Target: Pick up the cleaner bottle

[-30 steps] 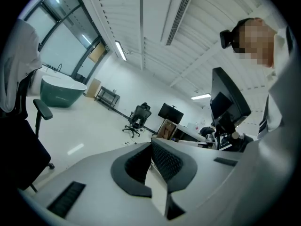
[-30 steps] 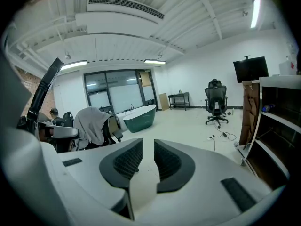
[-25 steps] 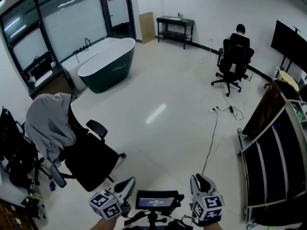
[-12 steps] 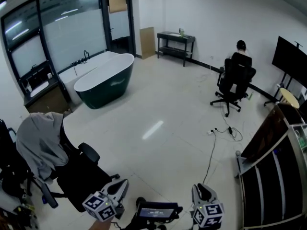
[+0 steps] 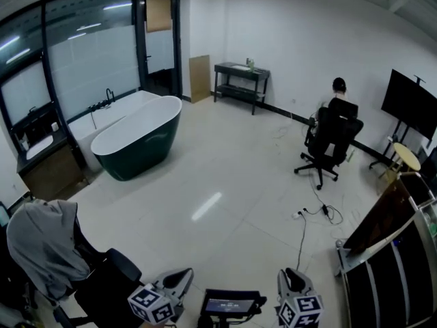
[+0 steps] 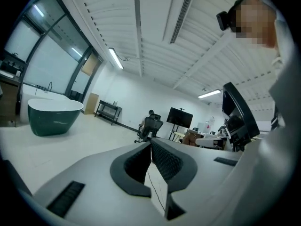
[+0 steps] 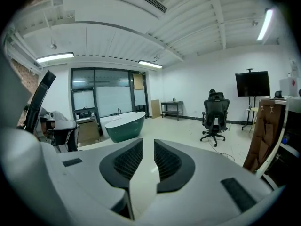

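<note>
Left hand-held gripper (image 6: 151, 145) is pressed together, empty; right hand-held gripper (image 7: 148, 145) stands slightly spread, empty. Tub (image 7: 124, 125) sits well ahead of both.

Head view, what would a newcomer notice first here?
The dark green freestanding bathtub at mid-left, beside the glass wall. Then a person seated in a black office chair at the far right, back to the camera.

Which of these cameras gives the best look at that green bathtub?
The head view: it looks down on the whole bathtub, white inside and dark green outside. The right gripper view shows it side-on and smaller. The left gripper view has it small, near the left edge.
</note>
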The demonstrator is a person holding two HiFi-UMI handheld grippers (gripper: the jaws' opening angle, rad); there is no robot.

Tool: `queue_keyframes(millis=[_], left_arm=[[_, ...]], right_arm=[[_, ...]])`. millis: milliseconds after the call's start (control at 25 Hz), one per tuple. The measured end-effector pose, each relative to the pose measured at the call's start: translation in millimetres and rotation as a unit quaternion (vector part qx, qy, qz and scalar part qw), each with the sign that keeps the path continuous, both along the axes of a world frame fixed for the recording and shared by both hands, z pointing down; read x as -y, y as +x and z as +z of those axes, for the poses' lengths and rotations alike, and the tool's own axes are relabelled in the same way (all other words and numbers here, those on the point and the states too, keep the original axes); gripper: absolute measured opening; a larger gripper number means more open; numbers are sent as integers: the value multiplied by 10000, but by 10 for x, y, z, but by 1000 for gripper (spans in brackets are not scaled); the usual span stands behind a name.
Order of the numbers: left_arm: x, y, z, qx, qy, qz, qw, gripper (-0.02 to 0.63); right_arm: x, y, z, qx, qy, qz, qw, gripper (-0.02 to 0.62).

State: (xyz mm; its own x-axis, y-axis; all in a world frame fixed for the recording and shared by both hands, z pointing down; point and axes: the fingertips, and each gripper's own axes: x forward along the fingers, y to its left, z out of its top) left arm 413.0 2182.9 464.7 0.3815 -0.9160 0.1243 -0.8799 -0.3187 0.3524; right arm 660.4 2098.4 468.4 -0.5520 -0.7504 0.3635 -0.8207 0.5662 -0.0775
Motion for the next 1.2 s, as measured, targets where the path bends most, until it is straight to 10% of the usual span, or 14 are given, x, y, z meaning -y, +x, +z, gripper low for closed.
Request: queue_keyframes(millis=[400,1200], left_arm=[[1039,-403,187,79,-144,408,9990,2],[4163,-367,-31,-235,-20,-65,9997,2]], right_arm=[[1064,-533,104,88,30,174,9998,71],[4290,-889,26,135,-79,-636,9979,71]])
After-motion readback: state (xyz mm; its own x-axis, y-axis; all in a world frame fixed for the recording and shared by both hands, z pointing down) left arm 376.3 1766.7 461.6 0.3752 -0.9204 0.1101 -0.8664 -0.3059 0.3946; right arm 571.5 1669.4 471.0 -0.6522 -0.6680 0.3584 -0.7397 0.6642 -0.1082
